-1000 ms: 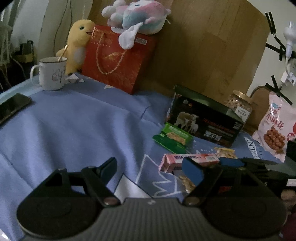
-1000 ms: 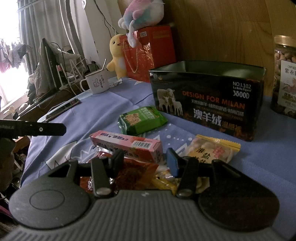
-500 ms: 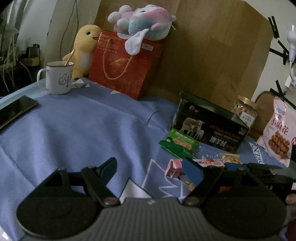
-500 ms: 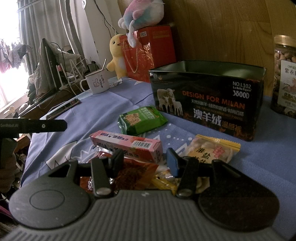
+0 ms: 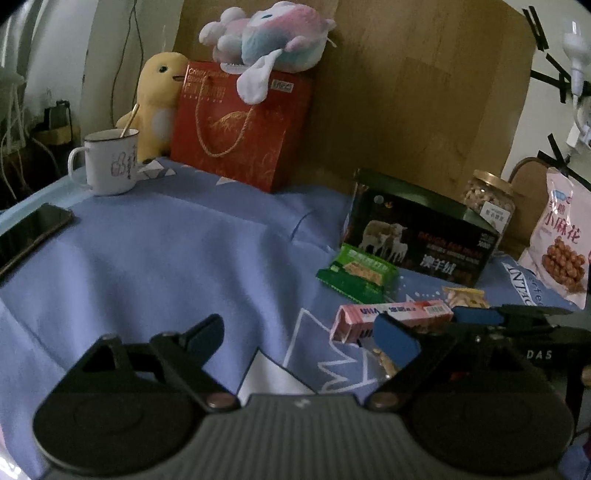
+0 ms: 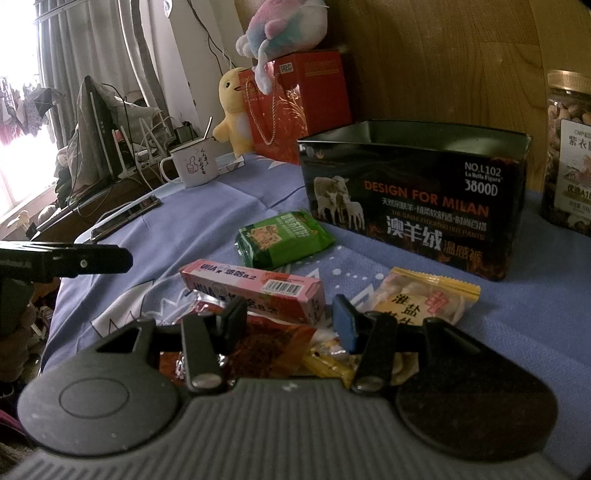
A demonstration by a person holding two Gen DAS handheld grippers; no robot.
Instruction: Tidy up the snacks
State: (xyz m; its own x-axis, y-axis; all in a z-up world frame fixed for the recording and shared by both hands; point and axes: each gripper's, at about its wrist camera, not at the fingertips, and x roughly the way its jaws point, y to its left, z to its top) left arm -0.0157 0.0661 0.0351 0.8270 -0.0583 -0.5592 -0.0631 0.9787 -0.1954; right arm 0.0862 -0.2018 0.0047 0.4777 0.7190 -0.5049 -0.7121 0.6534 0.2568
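Partly gripper-hidden: red snack packet (image 6: 269,343).

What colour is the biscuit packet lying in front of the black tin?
Green, clearest in the right wrist view.

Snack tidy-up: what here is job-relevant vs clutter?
Job:
black tin
green packet
pink box
yellow packet
red packet
nut jar

Clutter:
mug
red gift bag
plush toys
phone

White mug (image 5: 110,164), yellow plush (image 5: 157,107), red gift bag (image 5: 240,129), pastel plush (image 5: 266,33), phone (image 5: 31,232)
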